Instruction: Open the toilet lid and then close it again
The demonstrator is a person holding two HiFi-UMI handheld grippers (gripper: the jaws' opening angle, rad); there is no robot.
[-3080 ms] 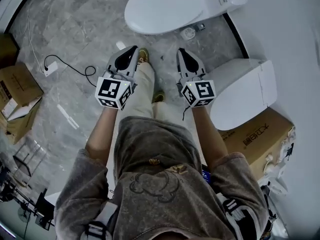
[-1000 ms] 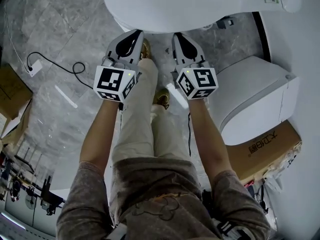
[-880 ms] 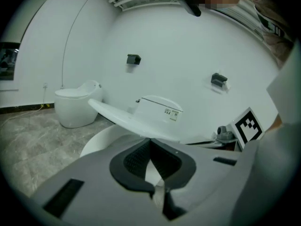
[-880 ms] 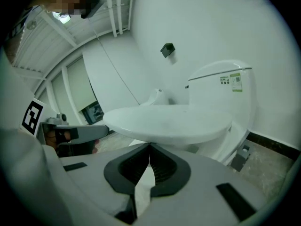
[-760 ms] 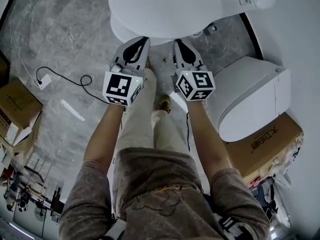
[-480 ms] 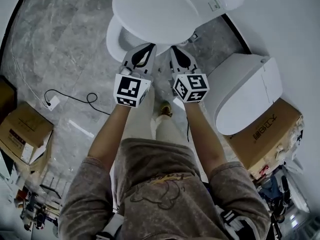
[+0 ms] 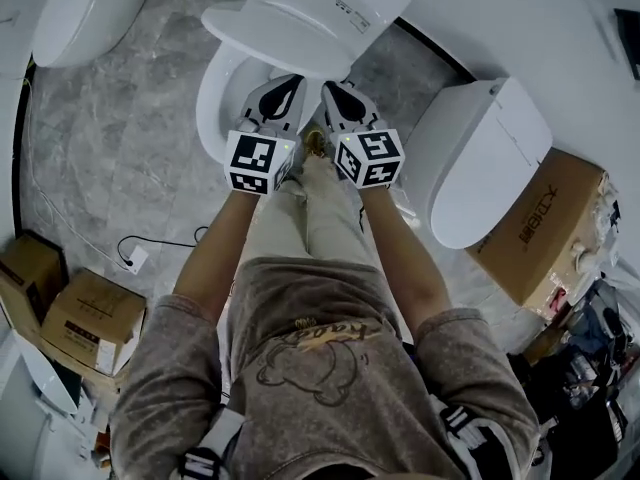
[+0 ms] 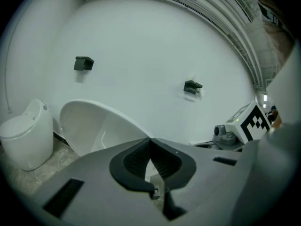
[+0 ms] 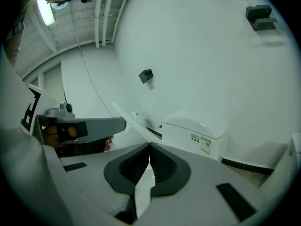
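Note:
The white toilet stands at the top of the head view, its lid [image 7: 285, 23] tilted up off the seat [image 7: 215, 93]. My left gripper [image 7: 291, 81] and right gripper [image 7: 329, 87] are side by side, both shut, tips under the lid's front edge. The left gripper view shows the left gripper [image 8: 150, 139] with its jaws together and the lid's underside [image 8: 94, 126] rising ahead of them. From the right gripper [image 9: 149, 145], jaws also together, the lid's thin edge [image 9: 127, 119] slants up from the tips, and the toilet's rear unit [image 9: 195, 133] stands behind.
A second white toilet [image 7: 480, 163] stands close at the right with a cardboard box [image 7: 548, 230] behind it. Another toilet [image 7: 85, 8] is at the top left. Boxes [image 7: 85, 318] and a cable with a plug [image 7: 130, 258] lie on the grey floor at the left.
The lid has come up off the seat. Both grippers have risen together beneath its front edge, staying shut, and the seat now shows below them.

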